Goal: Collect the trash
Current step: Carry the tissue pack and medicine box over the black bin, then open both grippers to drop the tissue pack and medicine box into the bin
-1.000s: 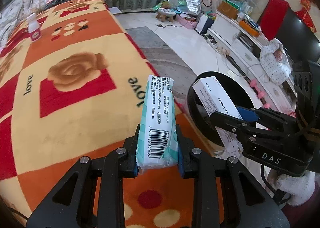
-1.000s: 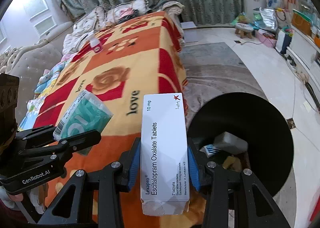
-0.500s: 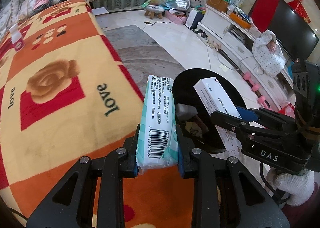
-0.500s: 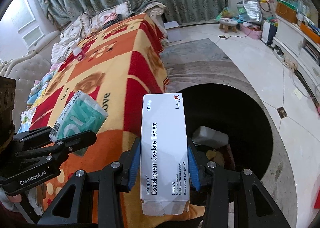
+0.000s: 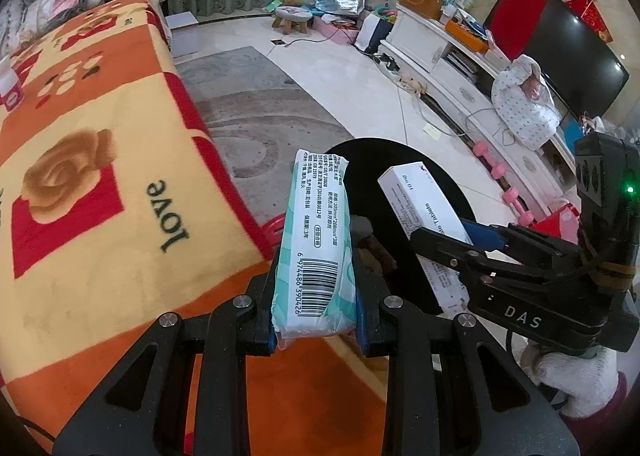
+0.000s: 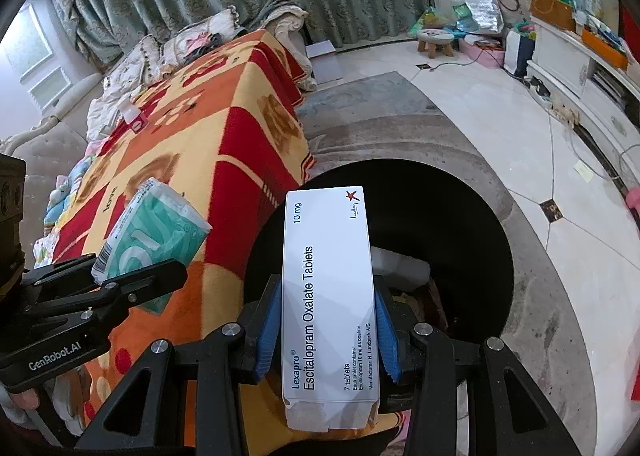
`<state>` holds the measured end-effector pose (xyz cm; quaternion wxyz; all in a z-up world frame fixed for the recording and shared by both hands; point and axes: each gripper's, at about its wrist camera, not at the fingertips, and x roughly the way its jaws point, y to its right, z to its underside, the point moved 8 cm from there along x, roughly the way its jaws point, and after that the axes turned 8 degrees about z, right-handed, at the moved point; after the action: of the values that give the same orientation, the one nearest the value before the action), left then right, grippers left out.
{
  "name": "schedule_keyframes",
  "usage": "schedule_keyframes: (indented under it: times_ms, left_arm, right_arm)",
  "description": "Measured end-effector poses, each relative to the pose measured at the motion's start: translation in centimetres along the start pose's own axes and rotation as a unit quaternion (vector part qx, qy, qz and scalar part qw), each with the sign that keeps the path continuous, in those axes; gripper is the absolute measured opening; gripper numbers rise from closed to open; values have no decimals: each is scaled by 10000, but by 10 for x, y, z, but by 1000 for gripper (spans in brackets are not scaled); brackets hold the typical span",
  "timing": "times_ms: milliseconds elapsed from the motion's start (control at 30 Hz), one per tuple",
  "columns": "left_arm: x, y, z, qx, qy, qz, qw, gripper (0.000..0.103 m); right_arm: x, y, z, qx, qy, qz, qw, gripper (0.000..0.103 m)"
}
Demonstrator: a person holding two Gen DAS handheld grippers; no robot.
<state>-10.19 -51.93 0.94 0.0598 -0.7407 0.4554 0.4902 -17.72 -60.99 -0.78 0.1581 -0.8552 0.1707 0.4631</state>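
Both grippers hold trash by the bin's black mouth

The left gripper [image 5: 316,320] clamps a tissue pack [image 5: 316,248] at lower centre, its far end over the bin's [image 5: 400,159] near rim; the right gripper [image 6: 326,336] grips a tablet box [image 6: 326,288] over the opening [image 6: 440,215]. The blanket's [image 5: 100,175] edge drops off left; bare floor [image 6: 500,115] lies upper right

Two grippers [image 5: 316,320] [image 6: 326,332]; one tissue pack [image 5: 316,252]; one tablet box [image 6: 328,296]; one black bin [image 6: 448,223]; one small bottle [image 6: 134,117]; one stool [image 6: 434,41].
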Motion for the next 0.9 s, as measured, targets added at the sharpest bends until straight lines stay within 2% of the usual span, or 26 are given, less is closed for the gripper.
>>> schedule_keyframes:
  times_ms: [700,900]
  left_arm:
    - [25,13,-10,-51,-111,189,9997,26]
    - [28,15,-13,-111,-101,379,9992,26]
  right_arm:
    - [9,30,0,346,-99,132,9993,41]
    - [11,36,0,452,-126,156,9988,41]
